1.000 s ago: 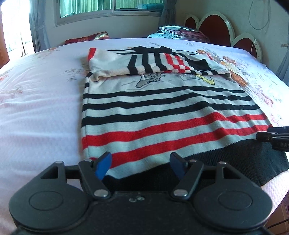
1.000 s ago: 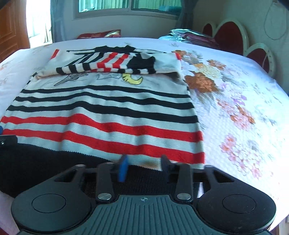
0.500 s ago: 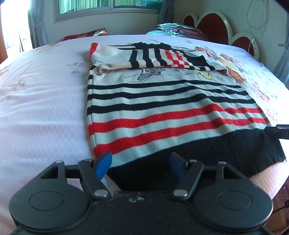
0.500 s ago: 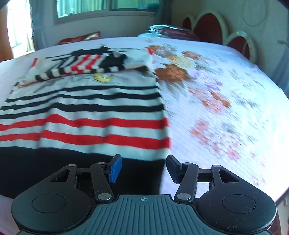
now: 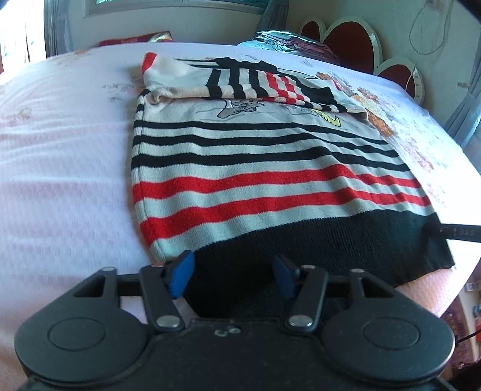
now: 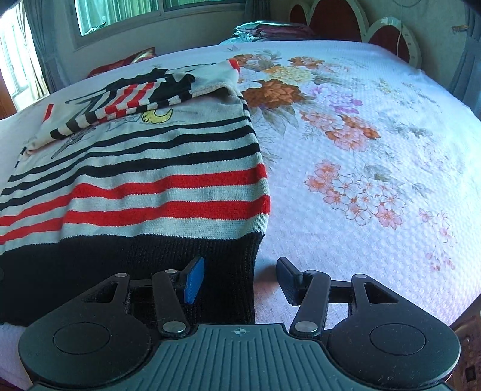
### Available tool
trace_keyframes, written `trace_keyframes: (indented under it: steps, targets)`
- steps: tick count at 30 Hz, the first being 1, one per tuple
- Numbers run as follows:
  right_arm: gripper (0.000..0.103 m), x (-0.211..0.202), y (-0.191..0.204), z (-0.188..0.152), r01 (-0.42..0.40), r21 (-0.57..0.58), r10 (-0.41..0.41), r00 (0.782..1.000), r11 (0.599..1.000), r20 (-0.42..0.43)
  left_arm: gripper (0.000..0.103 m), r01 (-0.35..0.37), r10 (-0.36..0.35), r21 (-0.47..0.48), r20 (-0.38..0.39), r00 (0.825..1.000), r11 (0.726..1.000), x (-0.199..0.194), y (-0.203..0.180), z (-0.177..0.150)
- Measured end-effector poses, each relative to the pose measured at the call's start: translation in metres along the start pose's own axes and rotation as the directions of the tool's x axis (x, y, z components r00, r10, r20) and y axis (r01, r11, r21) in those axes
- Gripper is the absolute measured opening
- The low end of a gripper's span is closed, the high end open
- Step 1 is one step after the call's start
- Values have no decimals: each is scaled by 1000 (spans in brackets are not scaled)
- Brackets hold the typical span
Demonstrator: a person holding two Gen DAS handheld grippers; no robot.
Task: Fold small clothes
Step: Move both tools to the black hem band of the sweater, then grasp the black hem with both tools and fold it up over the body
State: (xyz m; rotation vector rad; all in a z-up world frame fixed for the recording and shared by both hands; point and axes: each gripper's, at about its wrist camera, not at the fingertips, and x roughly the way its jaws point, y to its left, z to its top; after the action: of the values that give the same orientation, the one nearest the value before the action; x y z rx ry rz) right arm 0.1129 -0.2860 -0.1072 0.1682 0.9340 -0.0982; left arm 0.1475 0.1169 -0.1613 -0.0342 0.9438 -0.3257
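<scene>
A small striped sweater [image 5: 264, 168] lies flat on the bed, with black and red stripes on white, a black hem band nearest me, and both sleeves folded across its chest. It also shows in the right wrist view [image 6: 144, 186]. My left gripper [image 5: 233, 275] is open, its jaws astride the left part of the black hem. My right gripper [image 6: 240, 278] is open, its jaws astride the hem's right corner. A right gripper finger [image 5: 454, 231] shows at the hem's right end in the left wrist view.
The bed [image 6: 360, 150] has a white cover with a flower print right of the sweater. A red headboard [image 5: 354, 39] and a pile of folded cloth [image 5: 288, 39] stand at the far end. A window [image 6: 150, 12] is behind.
Both grippers have moved down and outward along the hem, the left to its left part, the right to its right corner. The right gripper's jaws have opened wider. The sweater has not moved.
</scene>
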Motion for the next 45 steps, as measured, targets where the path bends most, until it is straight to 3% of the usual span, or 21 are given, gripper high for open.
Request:
trace_keyframes:
  steps: [5,7,10,14,18,21,24,26,27,30,34,40,45]
  targets:
    - [54,2,-2,2,-27,4,27,999,1000,-23,35,57,-60,-71,-40,997,996,-5,11,-2]
    - [43,2,-2,2,-41,3,41,999,999,-34,32,79,-85,-104,-55,995,991,-5,15,-1]
    - [43,-1,-2,5,-40,-14,39,998,999,-46,25,37,-44,-107,-63,997,994,-11,21,0]
    - [54,-5,-10,5,-10,-15,9,999,1000,-41,59,-25,18,-144,-46,999,989,-27,34,-7]
    - [56,0,-14,4,-25,13,26,997,1000,-68,58,49,-62,-233,-47,997,971,-18,47,-11]
    - [53,0,-11,5,-53,28,55,995,998,-87,45,130,-153,-274,-67,986,953,-11,48,-9]
    - [30,-2,-8,4,-84,28,86,991,996,-103,40,168,-197,-277,-77,977,946,-6,45,-9]
    - [20,-1,-6,5,-107,40,111,987,993,-115,10,205,-248,-334,-93,964,920,2,50,-8]
    - [16,0,-6,6,-117,45,122,985,992,-121,10,211,-262,-359,-99,960,909,6,51,-9]
    - [4,1,-11,11,-146,83,156,979,986,-133,7,221,-262,-336,-80,962,916,4,49,-5]
    - [4,-8,-16,22,-216,132,230,968,967,-104,7,254,-274,-314,-18,962,915,-7,46,12]
    - [4,-22,-15,68,-303,155,301,953,940,34,6,295,-272,-277,120,955,914,-21,46,59]
    - [4,-9,-18,124,-353,169,332,933,920,140,6,302,-251,-258,212,945,918,-10,49,108]
